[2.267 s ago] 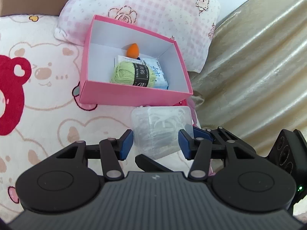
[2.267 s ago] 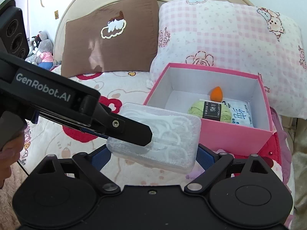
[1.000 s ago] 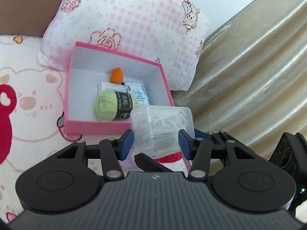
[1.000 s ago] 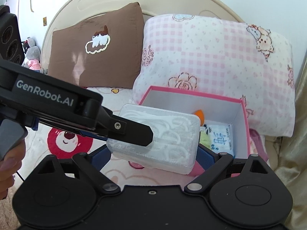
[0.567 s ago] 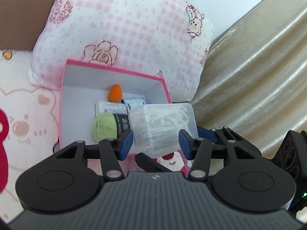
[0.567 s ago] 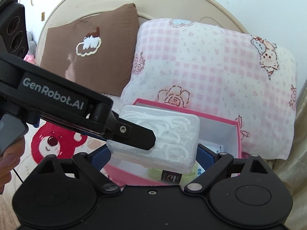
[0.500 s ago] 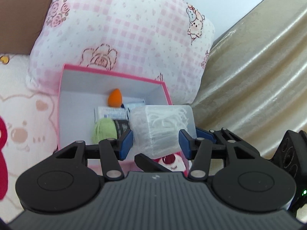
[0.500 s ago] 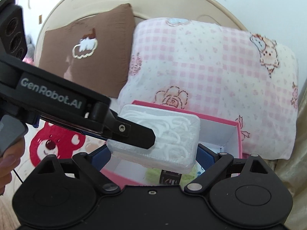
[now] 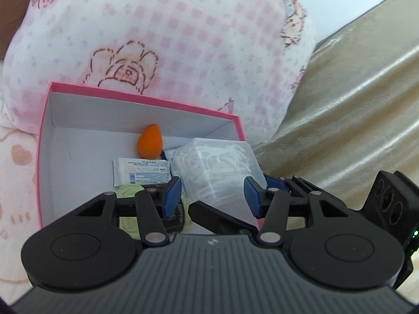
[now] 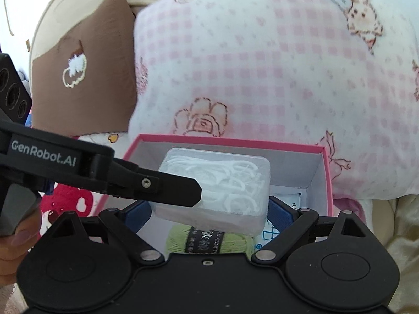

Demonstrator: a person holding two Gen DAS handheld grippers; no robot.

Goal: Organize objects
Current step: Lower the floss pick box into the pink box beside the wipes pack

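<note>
From my left wrist view, my left claw point(image 9: 212, 195) had its blue pads on either side of a clear rectangular plastic box of white floss picks point(image 9: 217, 167), part-way closed and pressing on its short ends. The box hung over the right end of an open pink cardboard box with a white inside point(image 9: 49, 120). In that pink box lay an orange teardrop makeup sponge point(image 9: 149, 141) near the far wall, a flat white packet with blue print point(image 9: 140, 174) in front of it, and a ball of light green yarn with a black label point(image 9: 131, 192), mostly hidden behind my left finger. A pink-and-white checked pillow with rose prints point(image 9: 162, 39) stood behind the pink box, and a shiny gold curtain point(image 9: 353, 104) fell at the right.

From my right wrist view, my right claw point(image 10: 209, 213) gripped the same clear box point(image 10: 235, 180) across its long sides, its blue pads against the walls. A black finger of the left claw point(image 10: 167, 187) crossed the box's near left corner. The box sat above the pink box's point(image 10: 327, 172) opening, with the green yarn point(image 10: 209, 243) below it. A brown pillow with a white embroidered cupcake point(image 10: 86, 78) leaned beside the checked pillow point(image 10: 262, 65), and a person's fingers point(image 10: 18, 240) showed at the left edge.
</note>
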